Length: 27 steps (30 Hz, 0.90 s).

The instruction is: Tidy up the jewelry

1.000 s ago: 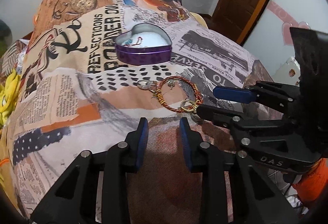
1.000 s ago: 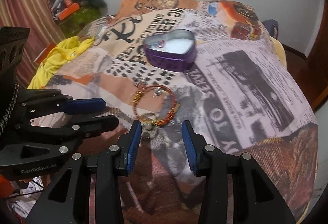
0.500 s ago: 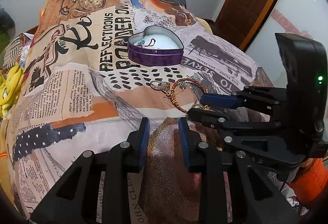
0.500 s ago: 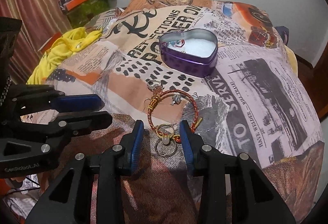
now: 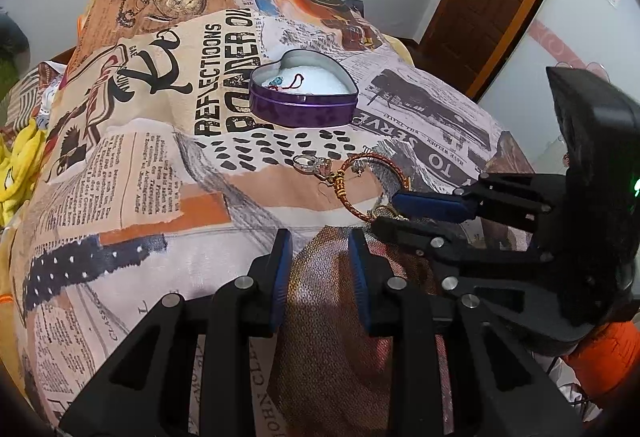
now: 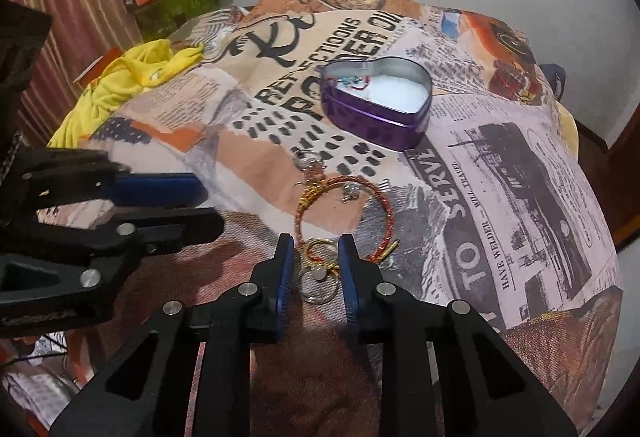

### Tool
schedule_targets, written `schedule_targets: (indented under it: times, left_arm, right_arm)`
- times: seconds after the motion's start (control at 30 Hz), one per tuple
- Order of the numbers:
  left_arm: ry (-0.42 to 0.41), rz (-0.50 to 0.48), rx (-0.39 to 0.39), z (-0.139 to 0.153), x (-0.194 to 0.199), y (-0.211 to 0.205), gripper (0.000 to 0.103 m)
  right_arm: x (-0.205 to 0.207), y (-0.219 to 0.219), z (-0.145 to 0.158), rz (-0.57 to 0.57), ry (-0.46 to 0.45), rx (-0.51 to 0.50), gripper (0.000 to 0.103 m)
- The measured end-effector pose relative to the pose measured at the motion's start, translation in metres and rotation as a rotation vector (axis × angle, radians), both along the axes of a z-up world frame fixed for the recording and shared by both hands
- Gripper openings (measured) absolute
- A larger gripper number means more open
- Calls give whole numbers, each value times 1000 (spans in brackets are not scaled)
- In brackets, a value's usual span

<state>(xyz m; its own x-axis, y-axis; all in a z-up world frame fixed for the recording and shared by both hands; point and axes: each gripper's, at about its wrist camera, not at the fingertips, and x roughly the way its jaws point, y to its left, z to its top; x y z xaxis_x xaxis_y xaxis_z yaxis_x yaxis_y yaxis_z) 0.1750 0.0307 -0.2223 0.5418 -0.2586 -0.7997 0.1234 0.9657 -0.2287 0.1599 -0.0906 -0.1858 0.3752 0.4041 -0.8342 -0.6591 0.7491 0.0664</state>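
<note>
Now right gripper (image 6: 316,263) spread, straddling rings (image 6: 318,279) at bangle's (image 6: 344,213) 6 o'clock; left gripper (image 5: 320,269) spread, idle. Next: pinch, carry to tin (image 6: 376,125) at 12.

A heart-shaped tin (image 6: 376,105) sits at upper centre of the right wrist frame on a bed (image 6: 520,197), small pieces lying inside it. Below it lies a bangle (image 6: 344,213), a ring (image 6: 310,161) at its upper left. At lower centre, hoop earrings (image 6: 320,273) lie between the right tongs (image 6: 316,271). The left tongs (image 6: 200,205) reach in from the left edge.
</note>
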Motion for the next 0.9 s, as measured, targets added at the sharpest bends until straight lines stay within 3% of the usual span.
schedule_targets:
  times: [0.4,0.73,0.9]
  left_arm:
    - [3,8,-4,3,-4,0,29]
    - [18,-26,-26,3,1,-15,29]
    - [34,-61,-35,0,7,-34,29]
  right_arm:
    - [0,2,-2,-3,-2,10,17]
    - [-1,-27,33,-91,-73,81,17]
    - [-1,-47,35,-142,-80,77,17]
